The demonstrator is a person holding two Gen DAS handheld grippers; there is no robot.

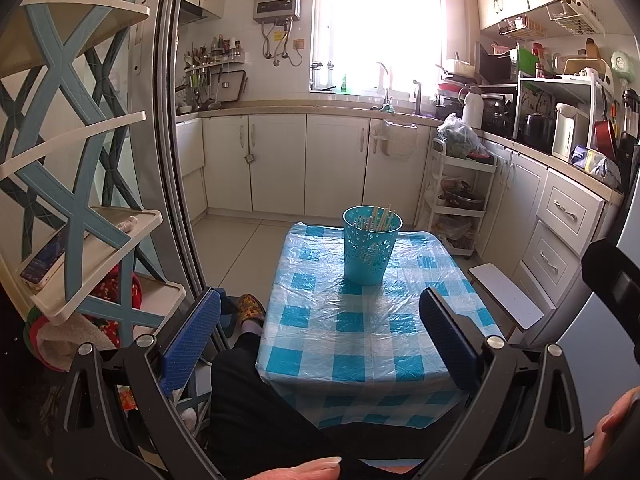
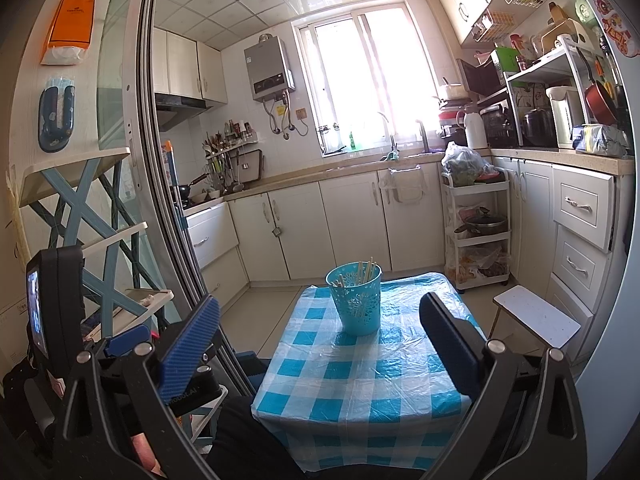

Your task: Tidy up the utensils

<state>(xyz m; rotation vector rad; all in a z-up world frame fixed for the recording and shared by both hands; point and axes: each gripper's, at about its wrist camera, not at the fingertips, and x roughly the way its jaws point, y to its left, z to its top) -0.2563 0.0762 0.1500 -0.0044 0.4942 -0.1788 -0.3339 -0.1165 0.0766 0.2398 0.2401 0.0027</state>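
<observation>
Left wrist view: left tool (image 1: 320,320) spread wide, empty, low in frame. Teal holder (image 1: 371,243) with chopsticks (image 1: 383,216) upright at centre, on far part of blue-checked worktop (image 1: 352,344).

Right wrist view: right tool (image 2: 320,324) spread wide, empty. Holder (image 2: 355,298) centre, chopsticks (image 2: 366,270) inside. No legible labels; orange packet (image 2: 69,26) upper left, print blurred.

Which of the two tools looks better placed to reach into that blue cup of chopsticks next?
Neither clearly. The left tool and right tool are both open, empty and held back from the blue cup. Left perhaps: the cup sits nearer its midline.
</observation>
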